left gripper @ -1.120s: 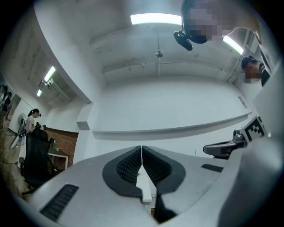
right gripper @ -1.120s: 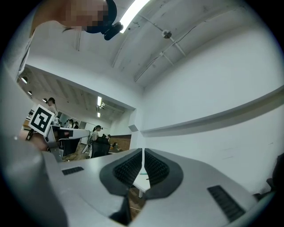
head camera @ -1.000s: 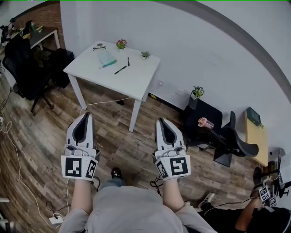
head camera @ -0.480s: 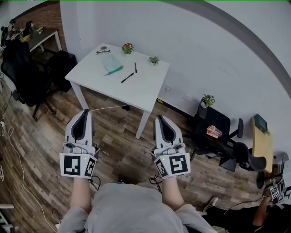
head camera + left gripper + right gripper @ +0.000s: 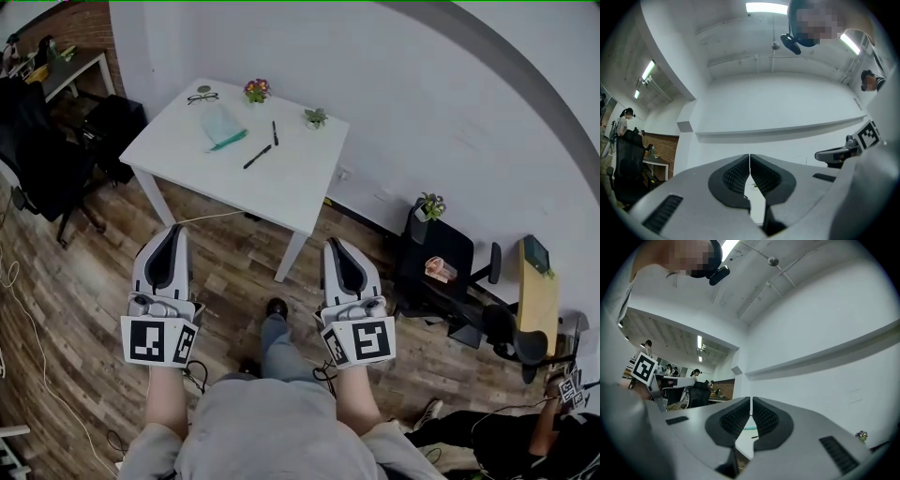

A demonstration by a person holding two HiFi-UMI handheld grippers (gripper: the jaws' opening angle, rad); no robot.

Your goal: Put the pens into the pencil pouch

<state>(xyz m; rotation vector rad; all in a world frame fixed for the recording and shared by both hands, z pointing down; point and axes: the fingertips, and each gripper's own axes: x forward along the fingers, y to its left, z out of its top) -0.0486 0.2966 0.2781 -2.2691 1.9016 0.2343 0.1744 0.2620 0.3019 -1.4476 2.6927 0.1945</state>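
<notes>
On a white table (image 5: 281, 183) against the far wall lie a pale teal pencil pouch (image 5: 223, 127) and two black pens, one (image 5: 258, 157) slanted near the middle and one (image 5: 275, 133) further back. Both are apart from the pouch. My left gripper (image 5: 172, 240) and right gripper (image 5: 337, 253) are held in front of my body, well short of the table, both shut with nothing between the jaws. In the right gripper view a strip of the table with the pouch (image 5: 749, 428) and a pen (image 5: 754, 437) shows under the tips.
Glasses (image 5: 202, 97) and two small potted plants (image 5: 252, 90) (image 5: 316, 117) stand along the table's back edge. A black office chair (image 5: 47, 155) is at the left, a black cabinet (image 5: 441, 253) and chair (image 5: 487, 319) at the right. Cables run over the wooden floor (image 5: 84, 291).
The view has shifted a little and the table now sits slightly nearer and further left. My leg and shoe have come forward between the grippers. Both grippers stay shut.
</notes>
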